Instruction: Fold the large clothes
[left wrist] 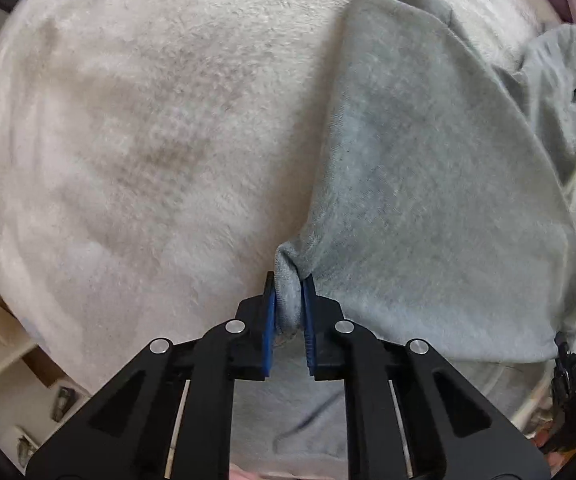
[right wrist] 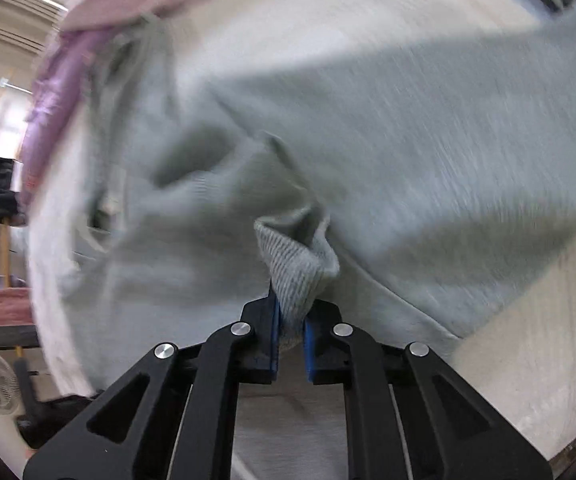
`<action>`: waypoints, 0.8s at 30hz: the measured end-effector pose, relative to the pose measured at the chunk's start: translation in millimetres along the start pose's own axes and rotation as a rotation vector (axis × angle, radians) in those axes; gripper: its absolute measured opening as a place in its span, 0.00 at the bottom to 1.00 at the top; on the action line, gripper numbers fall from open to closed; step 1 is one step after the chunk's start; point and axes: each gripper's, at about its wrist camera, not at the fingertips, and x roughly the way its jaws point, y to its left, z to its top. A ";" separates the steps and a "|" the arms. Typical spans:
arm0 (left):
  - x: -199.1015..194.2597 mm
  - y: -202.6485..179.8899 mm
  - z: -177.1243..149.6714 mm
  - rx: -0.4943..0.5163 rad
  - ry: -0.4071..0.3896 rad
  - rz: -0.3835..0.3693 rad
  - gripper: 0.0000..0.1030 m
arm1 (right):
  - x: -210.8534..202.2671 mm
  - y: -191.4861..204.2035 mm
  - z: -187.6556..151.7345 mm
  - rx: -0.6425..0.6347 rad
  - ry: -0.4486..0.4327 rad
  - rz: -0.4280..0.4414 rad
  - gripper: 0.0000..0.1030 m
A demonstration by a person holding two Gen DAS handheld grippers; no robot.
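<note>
Both grippers clamp the grey garment (left wrist: 427, 200): left gripper (left wrist: 288, 316) pinches a bunched edge, right gripper (right wrist: 291, 316) a ribbed hem. The garment stretches forward from them over the fleece blanket (left wrist: 128, 140).

Only one faint marking — "DAS", apparently — on the black device (left wrist: 575, 380) at the frame's lower right.

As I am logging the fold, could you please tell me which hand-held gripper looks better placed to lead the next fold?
Probably the left hand-held gripper: it pinches a corner of the grey garment beside open white blanket. The right hand-held gripper also grips ribbed fabric, but its view is blurred and crowded by cloth.
</note>
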 end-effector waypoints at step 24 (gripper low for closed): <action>-18.3 -23.7 182.2 0.080 -0.173 -0.008 0.05 | -12.3 49.8 75.4 -0.195 -0.013 -0.104 0.11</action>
